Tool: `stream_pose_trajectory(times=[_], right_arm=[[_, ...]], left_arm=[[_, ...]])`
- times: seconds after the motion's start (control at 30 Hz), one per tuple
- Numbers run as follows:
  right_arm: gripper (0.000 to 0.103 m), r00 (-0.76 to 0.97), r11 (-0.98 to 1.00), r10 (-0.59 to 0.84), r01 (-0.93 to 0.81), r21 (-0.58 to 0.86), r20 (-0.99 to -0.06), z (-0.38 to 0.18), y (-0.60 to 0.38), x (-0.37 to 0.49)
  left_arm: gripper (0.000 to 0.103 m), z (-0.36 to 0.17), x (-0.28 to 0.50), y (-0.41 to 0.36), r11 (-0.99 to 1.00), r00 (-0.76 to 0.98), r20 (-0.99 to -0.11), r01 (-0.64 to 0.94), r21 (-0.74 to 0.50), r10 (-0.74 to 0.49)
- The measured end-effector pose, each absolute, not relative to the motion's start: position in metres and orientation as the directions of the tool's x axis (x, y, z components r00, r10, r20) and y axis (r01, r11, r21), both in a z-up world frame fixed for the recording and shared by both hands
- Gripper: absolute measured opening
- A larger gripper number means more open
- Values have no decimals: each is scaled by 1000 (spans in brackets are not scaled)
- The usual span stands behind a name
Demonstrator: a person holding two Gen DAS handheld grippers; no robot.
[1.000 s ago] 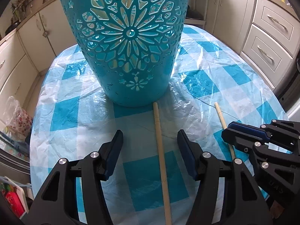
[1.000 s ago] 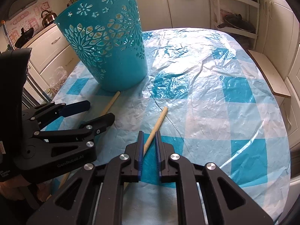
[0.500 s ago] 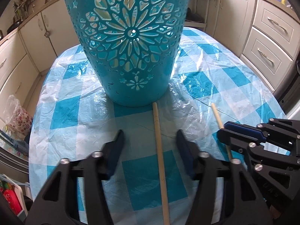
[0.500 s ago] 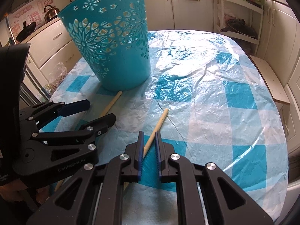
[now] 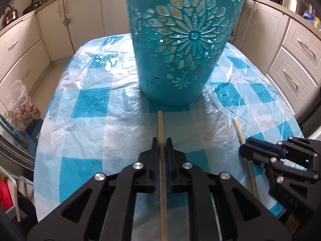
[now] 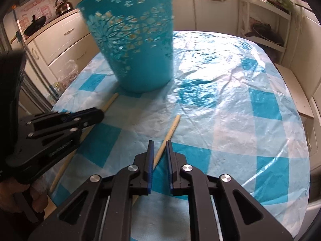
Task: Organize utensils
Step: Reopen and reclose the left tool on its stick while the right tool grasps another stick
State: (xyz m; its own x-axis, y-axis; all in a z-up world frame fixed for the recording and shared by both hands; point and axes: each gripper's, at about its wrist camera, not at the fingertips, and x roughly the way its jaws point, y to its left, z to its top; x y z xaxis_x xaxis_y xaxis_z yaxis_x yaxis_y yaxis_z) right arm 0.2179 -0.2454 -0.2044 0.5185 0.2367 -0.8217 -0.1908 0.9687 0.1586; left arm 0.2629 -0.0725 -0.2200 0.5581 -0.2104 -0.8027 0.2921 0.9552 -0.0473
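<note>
Item 1, left wooden stick (image 5: pixel 162 176): long, pale, lying flat on the desk (image 5: pixel 120 132). Its far tip stops just short of the basket's base. The left gripper (image 5: pixel 161 142) straddles its mid-length; the jaws have just been closing and now press on the stick from both sides.

Item 2, right wooden stick (image 6: pixel 169 136): same kind, lying flat and well apart from the first, slanting up to the right in the right wrist view. The right gripper (image 6: pixel 159 146) has its jaws narrowed on it, blue pads (image 6: pixel 150 160) at either side, gripping it.

Item 3, turquoise basket (image 5: pixel 180 46): tall, tapered, with floral cut-outs, standing upright toward the desk's far-left part.

Item 4, desk: oval, covered in a blue-and-white checked cloth under crinkled clear plastic. Wide bare surface lies right of the basket and past the right stick, out to the rounded edge.

Surroundings: cream cabinets (image 5: pixel 297 60) ring the desk closely on the far and side walls; open shelving (image 6: pixel 264 20) stands at far right; a kettle (image 6: pixel 63 5) sits on the counter at far left.
</note>
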Motion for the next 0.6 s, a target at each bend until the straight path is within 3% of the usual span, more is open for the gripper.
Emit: stream_pose_trajectory(times=[0.07, 0.1, 0.17, 0.2, 0.23, 0.27, 0.43, 0.5, 0.6], right_arm=[[11, 518, 968, 237, -197, 156, -822, -204, -247, 218], [11, 520, 969, 235, -194, 154, -821, -204, -248, 219], [11, 534, 974, 216, -171, 146, -818, -205, -250, 222], [11, 537, 975, 218, -163, 153, -815, -206, -253, 223], [11, 535, 974, 224, -160, 163, -815, -205, -254, 223], [11, 529, 971, 235, -165, 173, -816, -205, -253, 225], [12, 506, 956, 283, -213, 200, -815, -203, -247, 226], [23, 517, 960, 272, -197, 197, -811, -202, -250, 226], [24, 513, 960, 277, -193, 205, -813, -204, -250, 227]], left_arm=[[24, -220, 265, -79, 950, 559, -803, 309, -29, -206], [25, -221, 266, -82, 948, 562, -803, 317, -13, -199], [23, -221, 266, -85, 945, 571, -797, 327, 3, -195], [19, -221, 267, -85, 944, 573, -795, 331, 0, -201], [8, -221, 268, -83, 944, 574, -793, 329, -6, -205], [6, -221, 269, -78, 948, 571, -793, 317, -26, -213], [6, -220, 273, -62, 953, 542, -801, 280, -114, -255], [7, -220, 273, -58, 950, 523, -808, 279, -138, -271], [16, -219, 276, -60, 940, 485, -823, 304, -157, -295]])
